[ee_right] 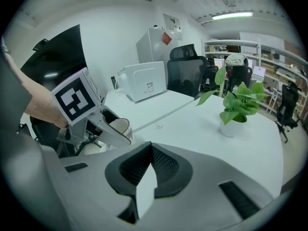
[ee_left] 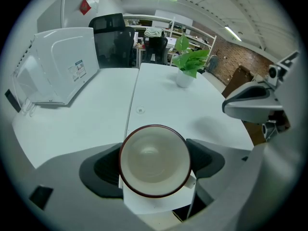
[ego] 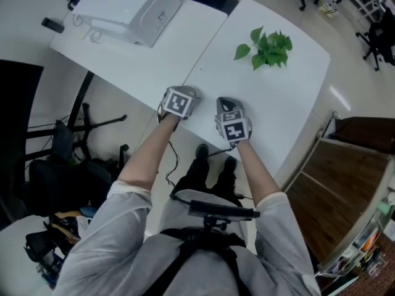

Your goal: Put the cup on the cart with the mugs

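Left gripper (ee_left: 155, 165): jaws clamped on the cup (ee_left: 153, 153), one dark pad (ee_left: 103, 170) against each side of it. The cup is white with a dark red rim. It's empty, and its mouth faces back toward the gripper body. It's held clear of the table (ee_left: 96, 124), which lies ahead of and below the jaws.

Right gripper (ee_right: 150, 165): jaws clenched, pads meeting, nothing between them. It hangs just right of the left gripper. From its own view, the left gripper and the cup sit to the left of its jaws.

Ahead of both sets of jaws, across the table, is the plant (ee_left: 190, 64) in a white pot. It's ahead-right of the left jaws and well apart from them. The white box (ee_left: 62, 64) stands ahead-left of the left jaws at the table's far side, with a black chair (ee_left: 113, 37) behind it.

A brown shelf unit (ego: 345, 177) stands off the table edge, to the right of the right jaws.
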`<state>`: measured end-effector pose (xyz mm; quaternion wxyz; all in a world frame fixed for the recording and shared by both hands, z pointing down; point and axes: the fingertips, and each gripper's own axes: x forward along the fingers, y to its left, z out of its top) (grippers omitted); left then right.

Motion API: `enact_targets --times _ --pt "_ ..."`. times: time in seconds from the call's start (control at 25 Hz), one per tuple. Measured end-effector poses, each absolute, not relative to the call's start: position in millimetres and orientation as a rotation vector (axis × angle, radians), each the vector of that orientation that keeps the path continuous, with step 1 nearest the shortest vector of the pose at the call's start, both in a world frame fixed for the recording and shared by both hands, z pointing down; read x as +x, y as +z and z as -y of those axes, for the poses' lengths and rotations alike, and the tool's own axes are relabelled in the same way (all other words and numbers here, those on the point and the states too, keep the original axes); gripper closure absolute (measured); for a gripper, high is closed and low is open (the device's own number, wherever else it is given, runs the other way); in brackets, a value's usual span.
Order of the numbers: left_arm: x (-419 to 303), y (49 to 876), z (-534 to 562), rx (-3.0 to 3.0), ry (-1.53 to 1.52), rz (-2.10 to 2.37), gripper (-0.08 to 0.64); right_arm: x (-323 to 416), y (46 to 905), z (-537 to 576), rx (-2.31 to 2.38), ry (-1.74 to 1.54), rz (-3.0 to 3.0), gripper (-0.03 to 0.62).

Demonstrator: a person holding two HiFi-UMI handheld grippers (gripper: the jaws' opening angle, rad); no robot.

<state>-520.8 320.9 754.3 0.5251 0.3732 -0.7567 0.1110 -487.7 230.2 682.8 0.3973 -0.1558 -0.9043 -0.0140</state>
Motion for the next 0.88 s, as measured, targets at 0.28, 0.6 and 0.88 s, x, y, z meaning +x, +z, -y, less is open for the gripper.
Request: enact_targets --times 0.28,0.6,0.88 --pt "-528.6 697.9 -318.0 0.966 0.264 1.938 0.149 -477.8 660.1 -213.8 -0.336 0.03 2.309 0.584" --pt "-518.0 630.1 -304.3 1.093 0.201 2.095 0.149 -453.0 625.5 -189.9 -0.274 0.085 2.345 0.584" --pt "-499.4 587.3 -287.3 1.23 0.202 2.154 0.149 -420.6 606.2 -155.6 -0.124 0.162 2.379 0.585"
